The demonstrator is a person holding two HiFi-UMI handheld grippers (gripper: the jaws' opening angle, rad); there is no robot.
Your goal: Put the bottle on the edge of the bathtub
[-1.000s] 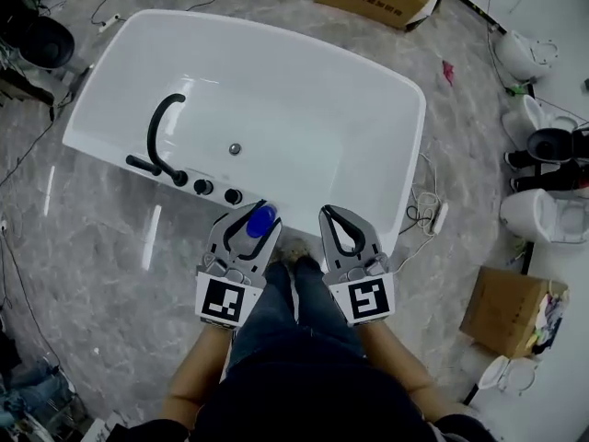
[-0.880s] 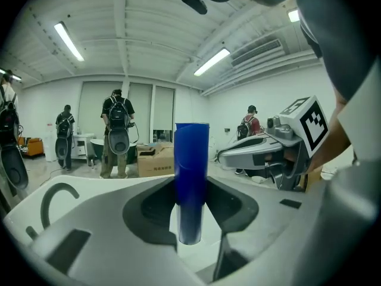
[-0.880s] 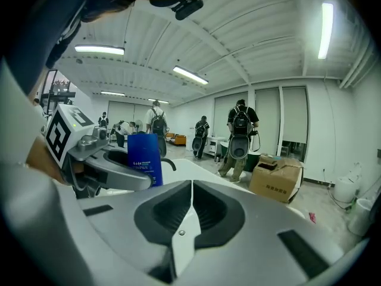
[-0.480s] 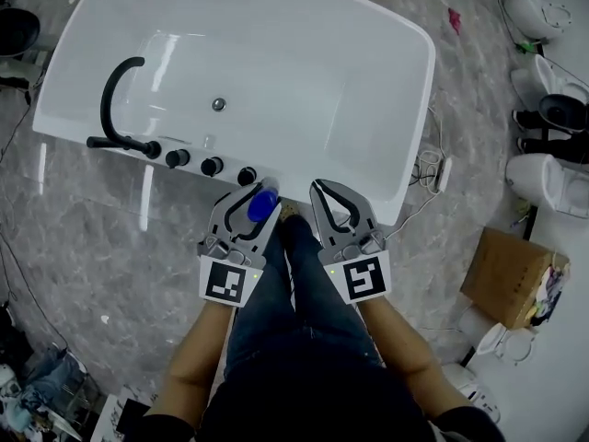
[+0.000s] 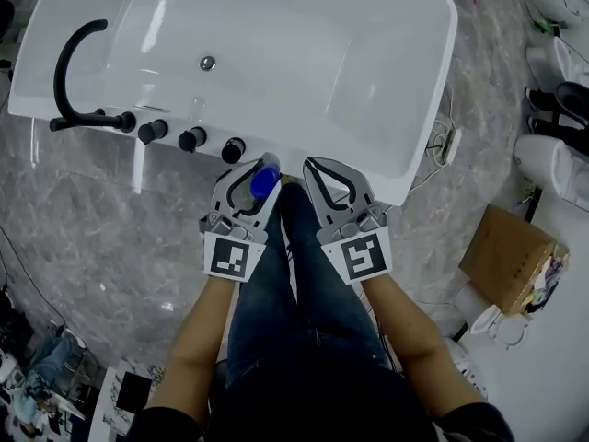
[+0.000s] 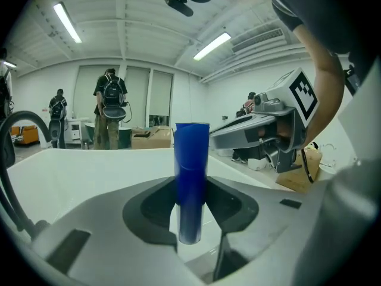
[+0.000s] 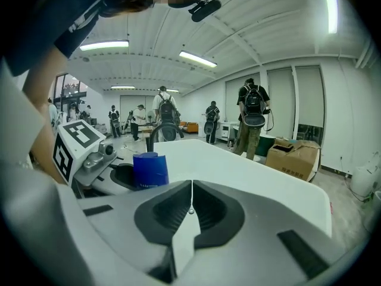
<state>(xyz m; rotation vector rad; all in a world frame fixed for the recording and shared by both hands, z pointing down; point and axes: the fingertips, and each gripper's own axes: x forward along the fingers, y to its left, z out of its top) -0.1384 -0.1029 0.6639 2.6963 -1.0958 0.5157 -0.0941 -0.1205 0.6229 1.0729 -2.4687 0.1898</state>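
Note:
A bottle with a blue cap [image 5: 262, 181] stands upright between the jaws of my left gripper [image 5: 254, 175], which is shut on it. In the left gripper view the bottle [image 6: 191, 171] rises from between the pads, blue on top and pale below. The white bathtub [image 5: 396, 168] lies just ahead; its near rim runs under both gripper tips. My right gripper [image 5: 317, 170] is shut with nothing in it, beside the left one. From the right gripper view the blue cap [image 7: 150, 169] shows to the left, next to the left gripper's body.
A black curved faucet [image 5: 75, 53] and black knobs [image 5: 191, 138] sit on the tub's near-left rim. A cardboard box [image 5: 509, 256], white toilets [image 5: 550, 168] and a cable [image 5: 440, 145] lie on the marble floor at right. Several people stand far across the room.
The view has shifted so the tub sits higher and further left in the picture. Both grippers now reach the tub's near rim, the left still holding the bottle.

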